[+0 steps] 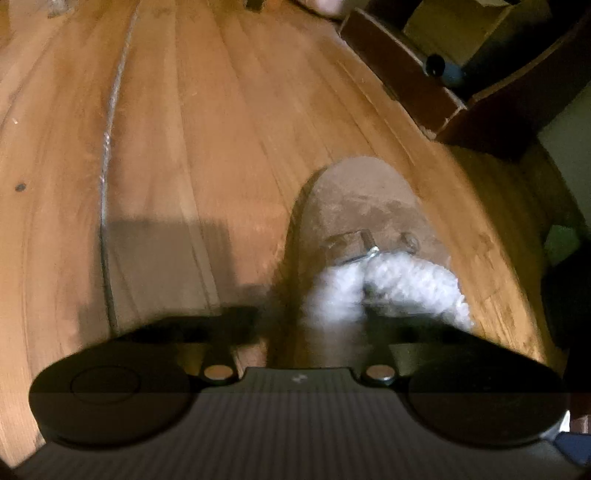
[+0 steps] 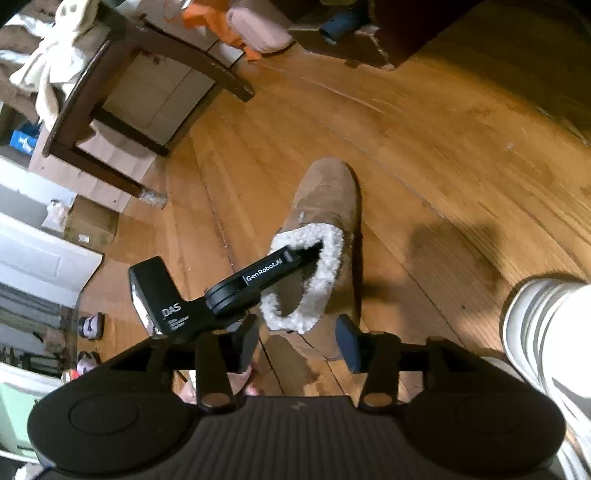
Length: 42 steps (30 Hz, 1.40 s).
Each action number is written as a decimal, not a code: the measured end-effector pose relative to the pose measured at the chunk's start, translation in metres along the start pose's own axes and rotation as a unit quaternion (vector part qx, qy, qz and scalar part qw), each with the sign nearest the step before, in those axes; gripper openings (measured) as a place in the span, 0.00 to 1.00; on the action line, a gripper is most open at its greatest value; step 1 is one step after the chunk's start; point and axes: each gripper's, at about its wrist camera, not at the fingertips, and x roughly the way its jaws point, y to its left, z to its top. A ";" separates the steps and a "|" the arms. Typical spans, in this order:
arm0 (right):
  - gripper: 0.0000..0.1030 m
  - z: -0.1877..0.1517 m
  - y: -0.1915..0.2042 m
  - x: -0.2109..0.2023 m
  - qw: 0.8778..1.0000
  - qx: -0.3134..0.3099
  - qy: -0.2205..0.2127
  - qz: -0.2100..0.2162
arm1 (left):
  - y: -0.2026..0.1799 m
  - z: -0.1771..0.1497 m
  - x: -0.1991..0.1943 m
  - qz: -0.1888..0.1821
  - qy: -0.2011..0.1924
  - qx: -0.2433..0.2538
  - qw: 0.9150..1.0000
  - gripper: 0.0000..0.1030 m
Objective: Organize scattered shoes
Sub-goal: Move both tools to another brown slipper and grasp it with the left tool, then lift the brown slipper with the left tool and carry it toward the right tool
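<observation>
A tan suede boot (image 2: 325, 192) with a white fleece collar (image 2: 328, 266) lies on the wooden floor, toe pointing away from me. My left gripper (image 2: 314, 251) comes in from the left and reaches into the boot's opening, shut on the far edge of the collar. In the left wrist view the same boot (image 1: 354, 195) fills the middle, a metal buckle on its top. Its fleece (image 1: 406, 280) is bunched just ahead of the blurred left gripper (image 1: 364, 295). My right gripper (image 2: 301, 343) stands open, its fingers either side of the boot's heel end without pressing on it.
A dark wooden chair (image 2: 147, 48) draped with cloth stands over cardboard (image 2: 140, 92) at upper left. A pink slipper (image 2: 258, 33) lies at the top and small shoes (image 2: 90, 325) at the left edge. A white ribbed shape (image 2: 546, 332) is at right. Dark furniture (image 1: 406, 74) rises beyond the boot.
</observation>
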 end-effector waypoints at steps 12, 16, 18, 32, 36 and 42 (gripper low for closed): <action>0.50 -0.008 0.010 -0.006 1.000 0.003 0.025 0.002 | 0.014 0.011 -0.086 -0.019 -0.025 0.001 1.000 0.14; 0.50 -0.014 0.031 -0.013 0.999 -0.016 0.037 0.018 | 0.018 0.014 -0.140 -0.049 -0.046 0.001 0.998 0.14; 0.50 -0.017 0.042 -0.019 0.998 -0.023 0.046 0.033 | 0.025 0.012 -0.171 -0.056 -0.060 0.000 0.997 0.14; 0.59 -0.076 0.145 -0.023 0.964 -0.129 0.185 0.139 | 0.168 -0.053 -0.344 -0.009 -0.078 -0.045 0.996 0.20; 0.59 -0.104 0.167 -0.004 0.953 -0.148 0.228 0.133 | 0.218 -0.087 -0.369 0.007 -0.100 -0.100 0.990 0.20; 0.59 -0.142 0.231 0.019 0.928 -0.218 0.268 0.142 | 0.261 -0.136 -0.385 0.032 -0.111 -0.155 0.981 0.20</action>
